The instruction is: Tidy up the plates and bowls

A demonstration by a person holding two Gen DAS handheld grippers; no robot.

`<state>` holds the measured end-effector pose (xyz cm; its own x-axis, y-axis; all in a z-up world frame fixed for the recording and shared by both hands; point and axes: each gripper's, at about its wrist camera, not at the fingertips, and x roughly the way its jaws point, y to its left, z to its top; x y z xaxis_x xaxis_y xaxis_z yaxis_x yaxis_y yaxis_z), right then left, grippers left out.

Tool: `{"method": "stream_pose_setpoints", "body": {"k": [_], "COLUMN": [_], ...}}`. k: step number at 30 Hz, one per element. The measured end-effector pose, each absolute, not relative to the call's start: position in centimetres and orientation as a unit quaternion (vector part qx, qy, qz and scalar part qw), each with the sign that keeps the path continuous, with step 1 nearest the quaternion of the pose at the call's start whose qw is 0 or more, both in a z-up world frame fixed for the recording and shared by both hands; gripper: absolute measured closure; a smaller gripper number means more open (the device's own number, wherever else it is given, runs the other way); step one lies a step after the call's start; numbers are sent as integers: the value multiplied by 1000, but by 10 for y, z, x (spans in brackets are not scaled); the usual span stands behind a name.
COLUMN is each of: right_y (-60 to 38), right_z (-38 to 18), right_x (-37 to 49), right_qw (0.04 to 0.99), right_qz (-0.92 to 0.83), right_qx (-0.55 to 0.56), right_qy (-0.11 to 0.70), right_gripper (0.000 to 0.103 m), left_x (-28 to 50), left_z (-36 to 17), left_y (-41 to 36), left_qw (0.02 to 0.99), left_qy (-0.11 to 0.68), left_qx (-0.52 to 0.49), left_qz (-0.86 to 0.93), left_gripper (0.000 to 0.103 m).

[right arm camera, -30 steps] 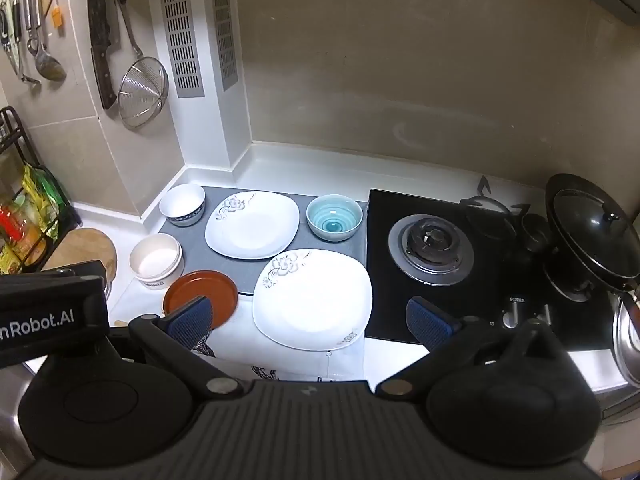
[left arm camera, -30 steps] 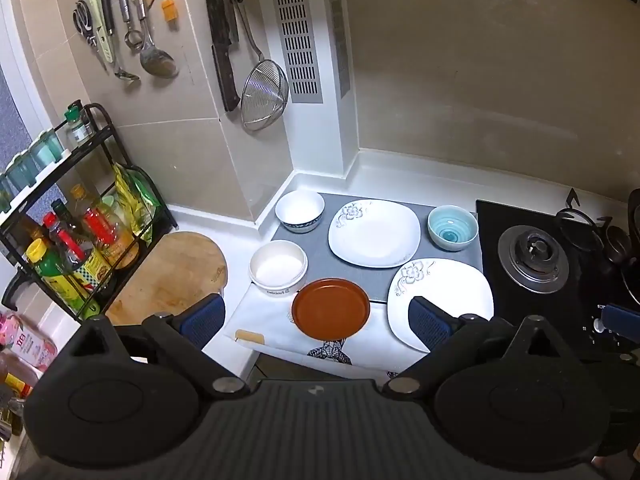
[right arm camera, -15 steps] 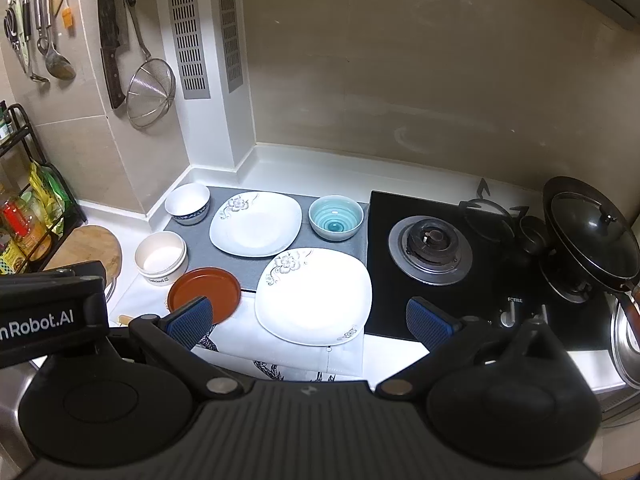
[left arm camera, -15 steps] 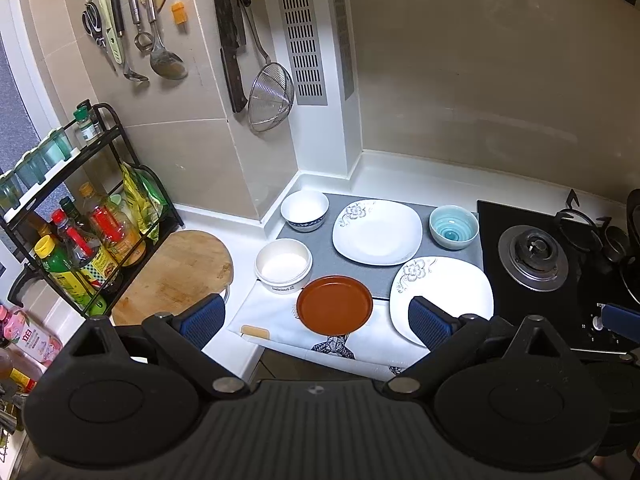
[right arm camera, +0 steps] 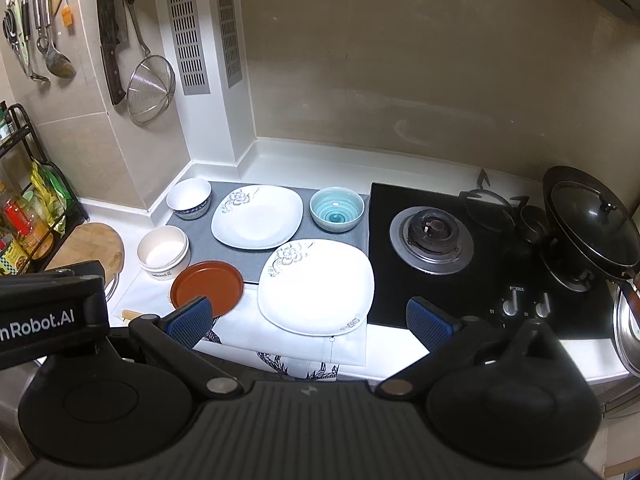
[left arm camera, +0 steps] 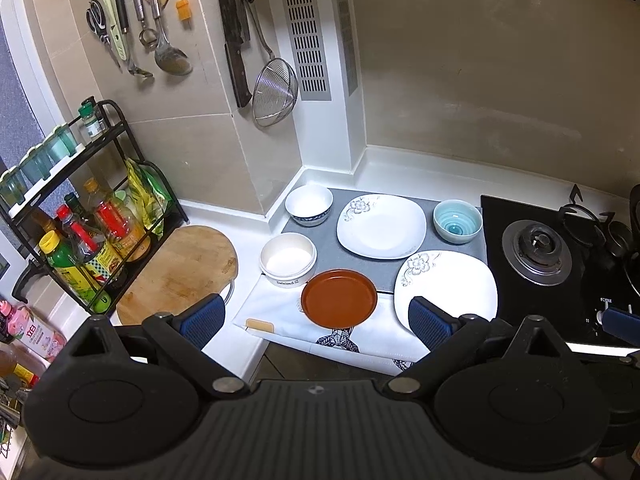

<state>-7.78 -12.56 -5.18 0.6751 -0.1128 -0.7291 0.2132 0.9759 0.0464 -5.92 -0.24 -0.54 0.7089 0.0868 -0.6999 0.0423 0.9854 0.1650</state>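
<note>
On the grey mat (left arm camera: 340,254) lie two white square plates with flower prints, a far plate (left arm camera: 381,226) (right arm camera: 257,216) and a near plate (left arm camera: 446,286) (right arm camera: 316,286). A round brown plate (left arm camera: 339,303) (right arm camera: 207,289) lies at the front. A blue-rimmed white bowl (left arm camera: 309,205) (right arm camera: 189,199), a cream bowl (left arm camera: 288,260) (right arm camera: 163,253) and a teal bowl (left arm camera: 457,221) (right arm camera: 337,209) stand around them. My left gripper (left arm camera: 314,322) hangs open above the counter's front edge, over the brown plate. My right gripper (right arm camera: 310,320) is open too, above the near plate's front.
A round wooden board (left arm camera: 180,272) and a black rack of bottles (left arm camera: 80,216) stand at the left. The black gas hob (right arm camera: 480,252) with a lidded wok (right arm camera: 592,220) lies at the right. Utensils and a strainer (left arm camera: 276,92) hang on the wall.
Both views have pulled back and slightly up from the counter, so the dishes look smaller and lower. The dishes have not moved, and both grippers stay open.
</note>
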Motion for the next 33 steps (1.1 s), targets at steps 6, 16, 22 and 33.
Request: {"method": "stream_pose_setpoints", "body": {"k": [6,16,22,33], "right_y": [-123,-120,-120,-131], "right_z": [-54,-63,-68,-75], "right_x": [-75,-69,-64,-61], "right_qw": [912,909,906,900], "right_qz": [-89,-82,-79,-79], "right_qx": [59,66,70,70], "right_qy": [396,404,409,423], "right_gripper": [0,0,0,0], "left_x": [-54,-49,-45,-44], "left_z": [-8,-13,-17,-25], "left_y": [-1,4,2,-3], "left_qw": [919,916,913,908], "left_qy": [386,393,398,411], "left_qx": [79,86,89,84], "left_qz": [13,18,19,12], "left_gripper": [5,5,5,5]}}
